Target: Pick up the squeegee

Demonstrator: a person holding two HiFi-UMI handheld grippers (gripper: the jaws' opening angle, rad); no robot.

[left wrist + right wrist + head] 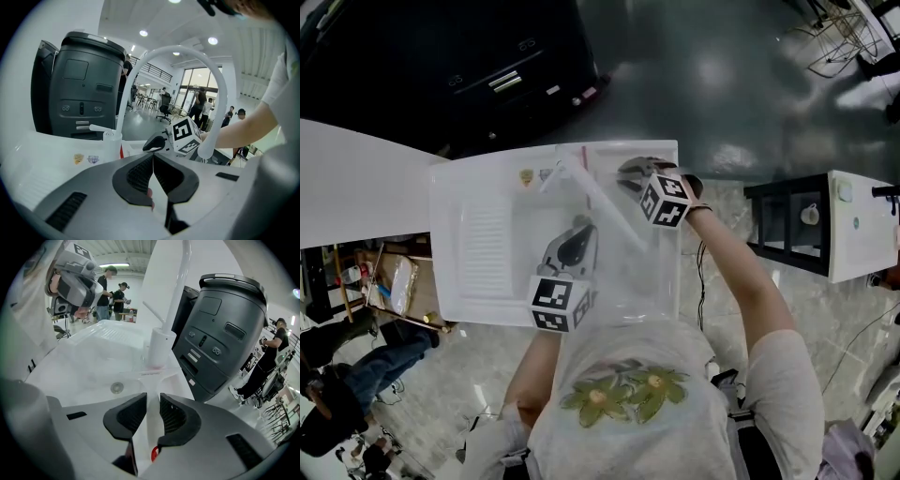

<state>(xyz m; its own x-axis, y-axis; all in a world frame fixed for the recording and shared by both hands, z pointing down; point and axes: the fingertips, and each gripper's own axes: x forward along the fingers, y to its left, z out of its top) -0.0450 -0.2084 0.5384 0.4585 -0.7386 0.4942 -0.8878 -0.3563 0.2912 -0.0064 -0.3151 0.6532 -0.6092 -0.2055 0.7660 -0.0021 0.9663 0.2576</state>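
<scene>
White glossy moulded sink [455, 281] with a ribbed draining board fills the head view, a slim curved tap [614, 217] arching over it, the left gripper [579, 232] above the basin, the right gripper [630, 172] near the tap's foot; in the left gripper view the ridged black pads [140, 173] meet tip to tip on nothing. In the right gripper view the ribbed pads [174, 416] pinch the squeegee [151, 375] by its smooth white handle; its translucent T-shaped head sits just short of the tap's cylindrical base.

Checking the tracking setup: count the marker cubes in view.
2. One marker cube sits on the left gripper above the sink; the other on the right gripper, which grips the squeegee. None appears hidden.
</scene>
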